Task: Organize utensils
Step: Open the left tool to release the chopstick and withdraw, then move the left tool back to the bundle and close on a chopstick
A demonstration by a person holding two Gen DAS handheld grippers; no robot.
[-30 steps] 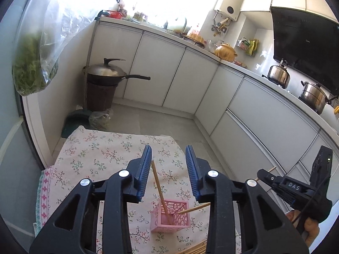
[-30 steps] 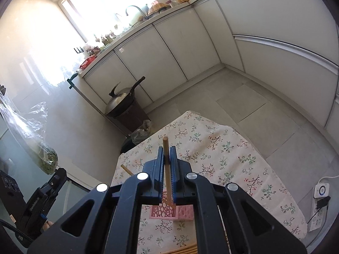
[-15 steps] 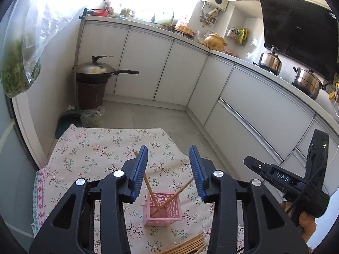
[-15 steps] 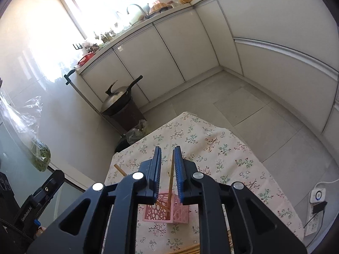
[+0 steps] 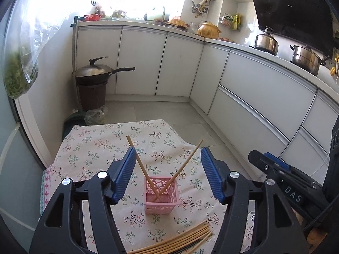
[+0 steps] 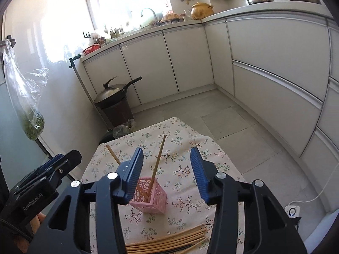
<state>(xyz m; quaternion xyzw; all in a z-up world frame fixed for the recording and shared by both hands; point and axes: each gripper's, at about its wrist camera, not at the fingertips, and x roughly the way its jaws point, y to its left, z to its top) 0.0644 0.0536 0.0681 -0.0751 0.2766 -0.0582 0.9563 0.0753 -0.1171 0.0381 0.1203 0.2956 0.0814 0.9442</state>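
My left tongs [image 5: 167, 173] and right tongs [image 6: 166, 173] both gape apart, empty. At centre frame, two chopsticks [image 5: 184, 166] cross in the pink basket [image 5: 162, 196]; more lie along the bottom edge.

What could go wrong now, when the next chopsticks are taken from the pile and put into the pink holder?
1. The pink holder looks light and nothing holds it: both the left gripper and the right gripper are open above it. A bump might tip it.
2. The two chopsticks inside lean apart and cross, so a new one may catch on them.
3. The pile lies near the table edge and could roll off.
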